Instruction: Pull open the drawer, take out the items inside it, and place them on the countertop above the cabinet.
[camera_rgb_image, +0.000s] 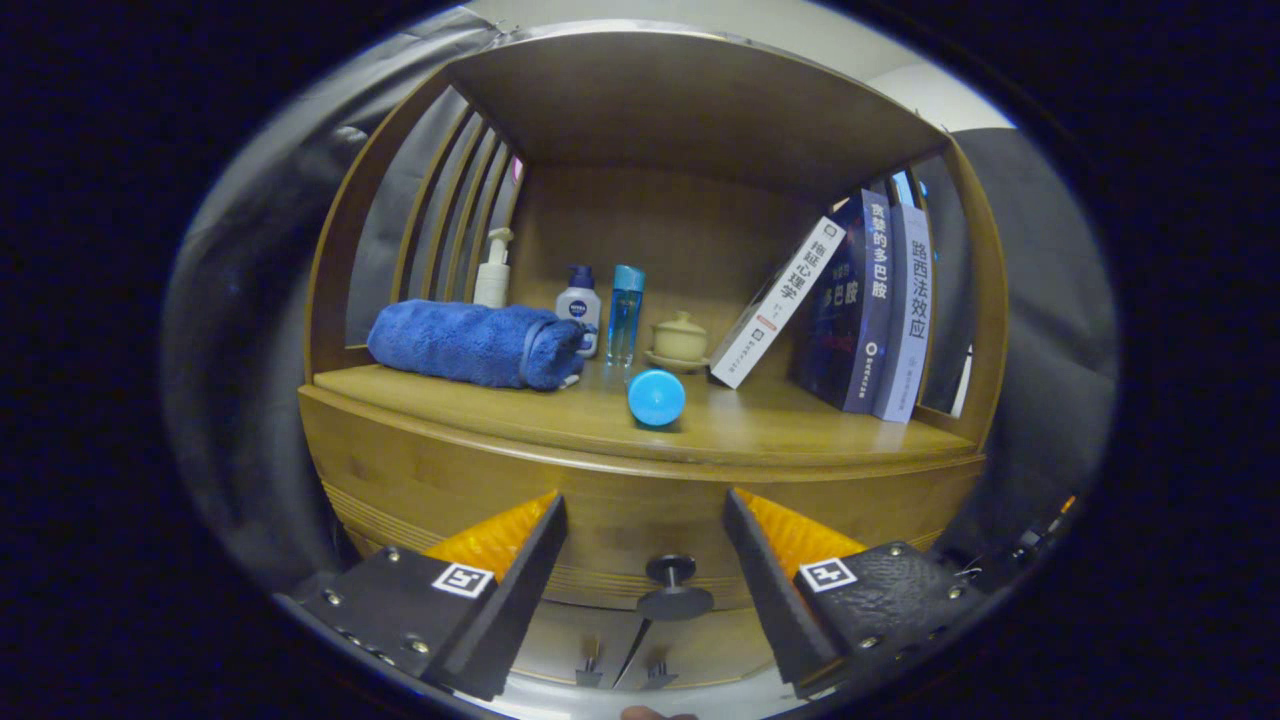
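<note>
A wooden cabinet fills the view, with a drawer front (620, 520) under its countertop (780, 425). The drawer looks shut, and its dark round knob (672, 585) sits low between my two fingers, a little beyond the tips. My gripper (645, 520) is open, with nothing between the fingers. A blue round object (656, 397) lies on the countertop near its front edge, just beyond the gripper. The inside of the drawer is hidden.
On the countertop: a rolled blue towel (470, 345) at the left, a white pump bottle (492, 270), a small white bottle (579, 305), a tall blue bottle (626, 312), a small lidded cup (680, 340), and leaning books (850, 300) at the right. Two small handles (620, 672) show below the drawer.
</note>
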